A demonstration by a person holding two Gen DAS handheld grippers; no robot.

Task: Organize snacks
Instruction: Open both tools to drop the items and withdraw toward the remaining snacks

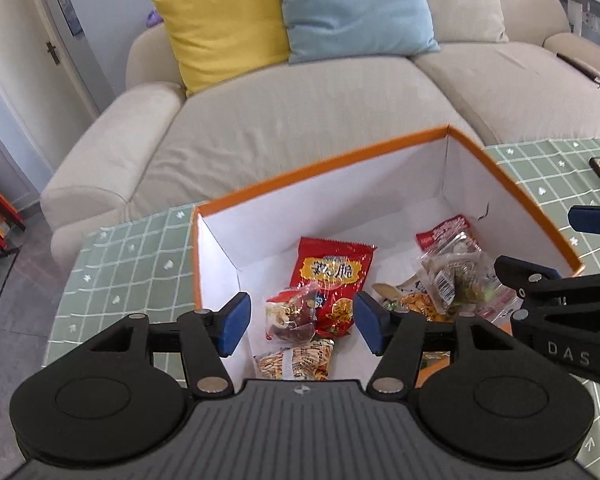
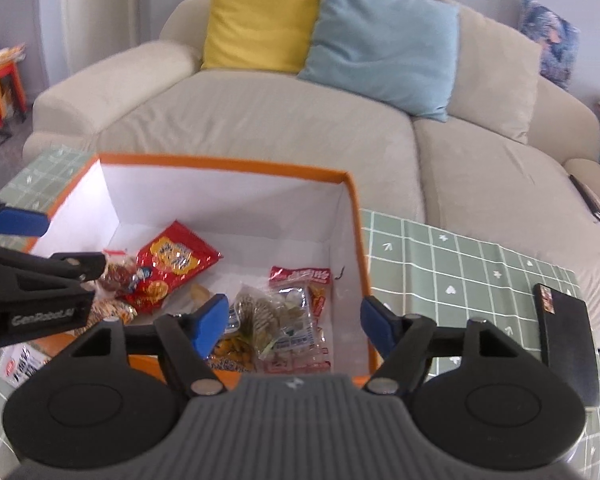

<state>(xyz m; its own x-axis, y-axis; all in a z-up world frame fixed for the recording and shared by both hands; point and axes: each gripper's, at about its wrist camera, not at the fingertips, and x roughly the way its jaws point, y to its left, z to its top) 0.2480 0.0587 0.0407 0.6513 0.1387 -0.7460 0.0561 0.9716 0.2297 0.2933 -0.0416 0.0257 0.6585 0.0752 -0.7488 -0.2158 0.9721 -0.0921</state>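
Observation:
An orange-rimmed box (image 1: 340, 156) (image 2: 220, 162) with white walls stands on the table and holds several snack packets. Among them are a red packet (image 1: 334, 276) (image 2: 176, 260), a small clear packet with dark red pieces (image 1: 288, 316) (image 2: 118, 276), a clear packet with a red header (image 1: 452, 264) (image 2: 296, 304) and an orange-yellow one (image 1: 416, 304) (image 2: 232, 350). My left gripper (image 1: 302, 322) hangs open above the box's left half, with nothing between its blue pads. Above the right half my right gripper (image 2: 294, 322) is open too and holds nothing.
A green checked cloth (image 2: 440, 264) covers the table. A black flat object (image 2: 564, 328) lies right of the box, and a white packet (image 2: 20, 364) lies outside its near left corner. Behind is a beige sofa (image 2: 260, 132) with a yellow cushion (image 2: 260, 16) and a blue cushion (image 2: 384, 40). Red stools (image 2: 4, 92) stand far left.

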